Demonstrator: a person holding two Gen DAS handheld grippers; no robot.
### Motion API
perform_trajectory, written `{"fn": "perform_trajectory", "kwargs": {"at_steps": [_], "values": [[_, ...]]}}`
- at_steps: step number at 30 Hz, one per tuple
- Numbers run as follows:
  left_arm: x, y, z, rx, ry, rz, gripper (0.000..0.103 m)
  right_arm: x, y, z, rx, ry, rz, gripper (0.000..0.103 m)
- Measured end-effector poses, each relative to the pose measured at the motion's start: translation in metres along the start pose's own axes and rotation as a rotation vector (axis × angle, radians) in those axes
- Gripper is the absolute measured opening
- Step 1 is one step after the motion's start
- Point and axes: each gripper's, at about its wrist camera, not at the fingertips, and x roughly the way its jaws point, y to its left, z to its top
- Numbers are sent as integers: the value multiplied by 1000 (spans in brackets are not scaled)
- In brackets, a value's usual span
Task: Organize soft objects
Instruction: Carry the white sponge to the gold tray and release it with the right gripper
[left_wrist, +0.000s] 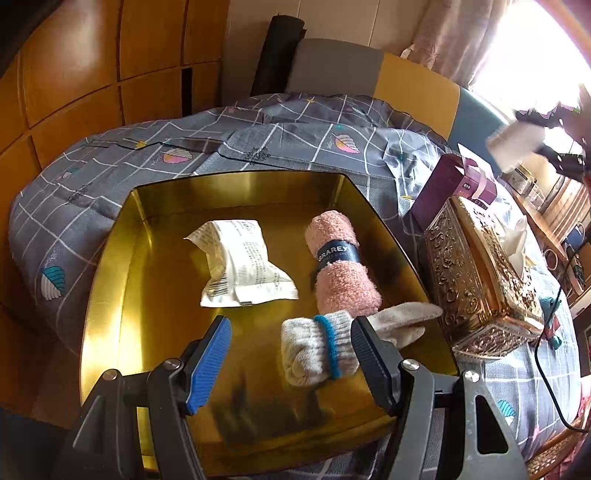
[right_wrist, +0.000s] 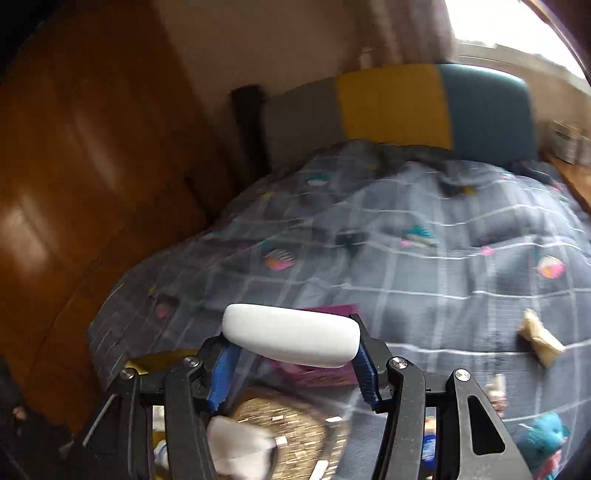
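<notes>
A gold tray (left_wrist: 110, 280) rests on the bed. In it lie a white packet (left_wrist: 240, 269), a rolled pink towel (left_wrist: 343, 273) with a dark band, and a rolled grey-white sock (left_wrist: 317, 347) with a blue band. My left gripper (left_wrist: 291, 328) hangs open over the tray's near part. The sock lies between its fingers, against the right one and apart from the left one. My right gripper (right_wrist: 291, 339) is shut on a white foam block (right_wrist: 291, 338), held up above the bed. The same block (left_wrist: 517, 142) shows blurred at the upper right of the left wrist view.
An ornate gold tissue box (left_wrist: 484, 280) and a purple box (left_wrist: 450, 188) stand right of the tray. A beige wrapped item (right_wrist: 539, 339) and a teal plush toy (right_wrist: 543, 439) lie on the grey quilt (right_wrist: 406, 240). Wooden wardrobe doors (left_wrist: 74, 74) stand at left, and a headboard (right_wrist: 391, 103) stands behind.
</notes>
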Motion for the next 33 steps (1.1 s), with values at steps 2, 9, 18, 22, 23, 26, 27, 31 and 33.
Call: {"fn": "perform_trajectory", "kwargs": {"at_steps": [2, 9, 18, 22, 23, 26, 27, 31, 33], "values": [[-4, 5, -3, -2, -7, 2, 68, 13, 31, -9, -51, 44, 69, 56], [-11, 21, -10, -26, -22, 10, 68, 85, 118, -57, -140, 280, 246, 58], [-10, 33, -14, -46, -18, 11, 68, 164, 167, -104, -118, 396, 218, 87], [-10, 36, -15, -55, -17, 10, 68, 171, 166, -102, -104, 356, 198, 98], [-10, 36, -15, -56, -18, 10, 68, 168, 164, -102, -100, 344, 195, 99], [-10, 33, -15, -48, -18, 13, 68, 158, 157, -101, -108, 317, 178, 99], [-10, 31, -15, -44, -20, 14, 68, 156, 155, -99, -107, 312, 176, 99], [-12, 25, -15, -25, -19, 20, 68, 141, 148, -103, -134, 277, 143, 99], [-12, 22, -14, -16, -20, 23, 68, 132, 146, -106, -153, 259, 124, 99]]}}
